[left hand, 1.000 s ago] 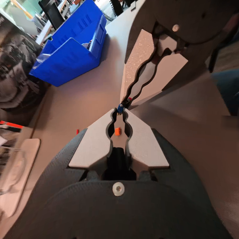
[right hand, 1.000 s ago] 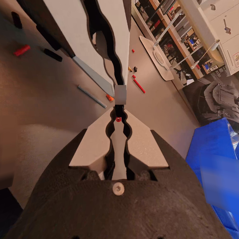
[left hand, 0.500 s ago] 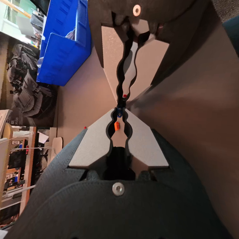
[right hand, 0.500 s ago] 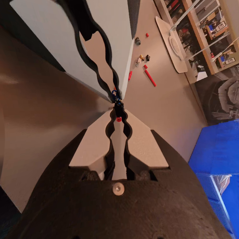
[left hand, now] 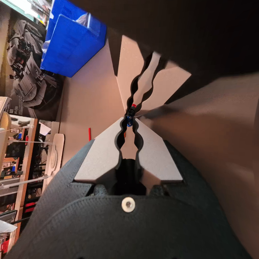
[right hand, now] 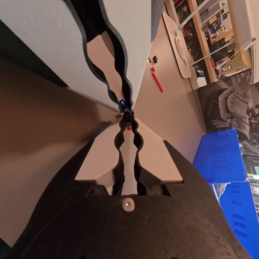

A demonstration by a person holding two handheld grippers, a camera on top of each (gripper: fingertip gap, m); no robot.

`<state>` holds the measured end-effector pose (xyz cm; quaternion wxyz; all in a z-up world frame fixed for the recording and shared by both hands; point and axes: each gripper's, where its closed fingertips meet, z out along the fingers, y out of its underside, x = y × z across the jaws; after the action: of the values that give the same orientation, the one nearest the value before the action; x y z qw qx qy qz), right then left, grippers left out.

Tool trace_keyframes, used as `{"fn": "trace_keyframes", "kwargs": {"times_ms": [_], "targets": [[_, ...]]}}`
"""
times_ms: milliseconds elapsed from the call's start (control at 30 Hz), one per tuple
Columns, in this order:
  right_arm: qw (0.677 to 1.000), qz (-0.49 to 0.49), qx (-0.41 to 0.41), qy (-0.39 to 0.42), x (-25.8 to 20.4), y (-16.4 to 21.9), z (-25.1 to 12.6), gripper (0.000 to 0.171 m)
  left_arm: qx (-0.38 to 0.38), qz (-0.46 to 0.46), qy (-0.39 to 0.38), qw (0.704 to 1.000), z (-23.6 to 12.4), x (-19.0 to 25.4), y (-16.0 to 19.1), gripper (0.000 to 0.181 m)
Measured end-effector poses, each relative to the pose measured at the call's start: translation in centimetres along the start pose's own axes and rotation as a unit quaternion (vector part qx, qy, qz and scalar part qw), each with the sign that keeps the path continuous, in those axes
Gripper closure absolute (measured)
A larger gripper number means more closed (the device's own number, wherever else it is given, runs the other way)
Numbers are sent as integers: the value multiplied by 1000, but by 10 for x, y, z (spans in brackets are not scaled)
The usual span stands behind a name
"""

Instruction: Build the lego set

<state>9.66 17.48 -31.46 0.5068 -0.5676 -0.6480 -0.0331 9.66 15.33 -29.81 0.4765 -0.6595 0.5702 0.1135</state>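
A: Status on the join?

B: Both grippers are tip to tip above the table [right hand: 168,119]. Left gripper [left hand: 129,122] is pinching a small blue piece [left hand: 129,122] at its very tips. Right gripper [right hand: 128,123] is pinching a black piece [right hand: 128,119] with a red piece [right hand: 128,128] on its near end, also at the tips.

A: Why so far out on the tips?

B: My read: it leaves each part's mating end clear of the fingers, so they can be pushed together. Facing each other head-on lets the push run straight along both grippers.

A: Orientation?

B: Long axis of the blue and black parts runs along the line between the two grippers, roughly end to end. Blue end points at the right gripper, red end points back into the right one's gap. Blue and black look touching; can't tell whether they're seated.

A: Anything else around?

B: Loose bits on the table: a red rod [right hand: 157,82] and a short red stub [right hand: 152,69] beside it, well clear. Blue bin [left hand: 72,46] and the set's box [left hand: 26,70] sit off to the side.
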Motion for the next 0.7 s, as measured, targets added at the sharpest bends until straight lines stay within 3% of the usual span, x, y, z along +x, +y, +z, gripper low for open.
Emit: {"fn": "trace_keyframes", "kwargs": {"times_ms": [167, 367, 500, 700], "targets": [[1000, 10, 18, -8, 0, -3, -3, 166, 34, 1, 21, 999, -5, -2, 2, 174], [995, 35, 48, -77, -9, -7, -10, 167, 66, 29, 46, 996, -8, 3, 0, 174], [984, 73, 64, -149, -10, -4, -18, 145, 65, 49, 42, 996, -8, 6, 6, 174], [943, 166, 96, -272, -9, -17, -20, 135, 86, 109, 36, 990, -7, 14, 3, 174]]}}
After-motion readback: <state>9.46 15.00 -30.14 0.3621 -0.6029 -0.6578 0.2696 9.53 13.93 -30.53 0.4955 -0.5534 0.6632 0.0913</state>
